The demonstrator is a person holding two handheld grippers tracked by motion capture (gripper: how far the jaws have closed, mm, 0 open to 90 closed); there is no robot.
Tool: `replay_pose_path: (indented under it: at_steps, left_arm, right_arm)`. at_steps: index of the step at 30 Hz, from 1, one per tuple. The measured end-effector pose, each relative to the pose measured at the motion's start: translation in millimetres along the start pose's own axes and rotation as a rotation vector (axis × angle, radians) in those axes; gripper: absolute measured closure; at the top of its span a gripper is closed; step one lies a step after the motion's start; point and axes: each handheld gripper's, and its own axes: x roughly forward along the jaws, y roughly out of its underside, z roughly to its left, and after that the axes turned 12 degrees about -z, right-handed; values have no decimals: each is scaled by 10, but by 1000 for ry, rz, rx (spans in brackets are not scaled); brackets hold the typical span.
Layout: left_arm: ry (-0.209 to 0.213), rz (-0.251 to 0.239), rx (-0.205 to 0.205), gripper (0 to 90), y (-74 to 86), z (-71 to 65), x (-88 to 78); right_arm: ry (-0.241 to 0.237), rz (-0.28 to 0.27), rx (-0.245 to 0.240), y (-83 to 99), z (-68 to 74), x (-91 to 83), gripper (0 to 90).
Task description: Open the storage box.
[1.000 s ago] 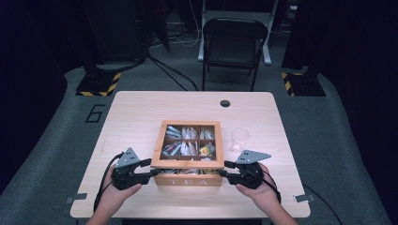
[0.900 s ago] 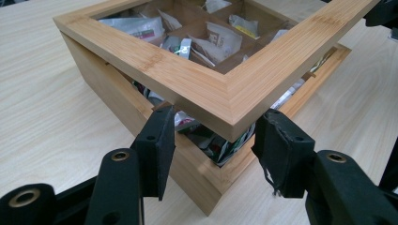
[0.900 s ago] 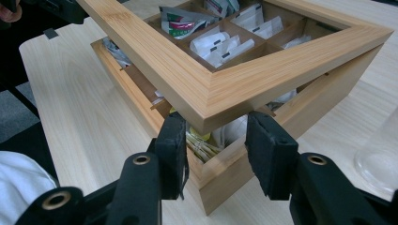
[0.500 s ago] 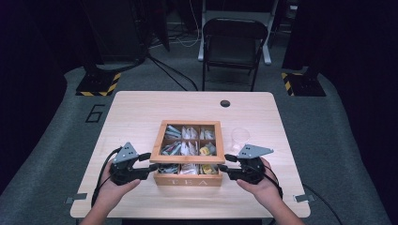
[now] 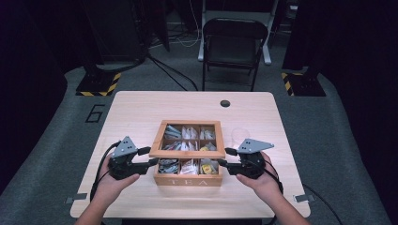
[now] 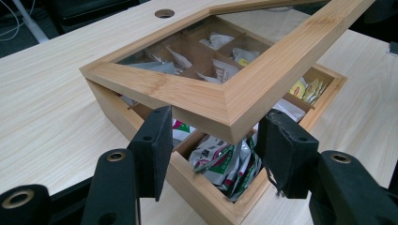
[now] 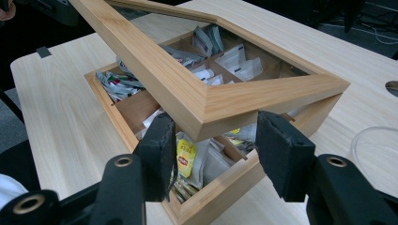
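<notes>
- Tea box (image 5: 188,179) sits mid-table, its glass-paned lid (image 5: 187,153) tilted up at the near edge.
- Your left gripper (image 5: 149,156) and right gripper (image 5: 223,157) flank the lid's near corners, jaws apart and just opening.

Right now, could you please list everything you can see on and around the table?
Tea box: one, light wood, marked TEA, near edge of table, front compartments exposed.
Lid: one, wooden frame with clear pane, front edge raised off the box.
Tea bags: many, white, green and yellow packets, in the compartments.
Clear cup: one, transparent, right of the box.
Table: one, pale wood, with a dark round hole at the far side.
Chair: one, dark, beyond the table.
Left hand-held gripper: black, at the lid's front left corner.
Right hand-held gripper: black, at the front right corner.
</notes>
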Motion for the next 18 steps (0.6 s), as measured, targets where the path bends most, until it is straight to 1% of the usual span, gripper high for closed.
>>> replay_pose_path:
  at_steps: [1,6,8,10,13,16,18]
  left_arm:
    - [0,1,1,462,-11,4,-1]
    - [1,2,15,466,-72,17,-4]
    - [-5,-2,29,466,-103,20,0]
    - [-2,4,38,466,-132,26,0]
    - [-4,-3,38,466,-167,35,6]
    - [-6,-3,45,467,-200,50,10]
    - [-2,-3,44,467,-223,59,10]
  right_arm:
    - [5,-1,0,-15,-1,3,478]
    - [1,-3,-8,-80,-30,2,476]
    - [6,-6,-11,-108,-32,5,476]
    - [7,-7,-16,-121,-34,6,476]
    - [11,-13,-28,-159,-41,7,478]
    - [12,-18,-20,-191,-55,8,479]
    - [9,-21,-30,-205,-67,12,479]
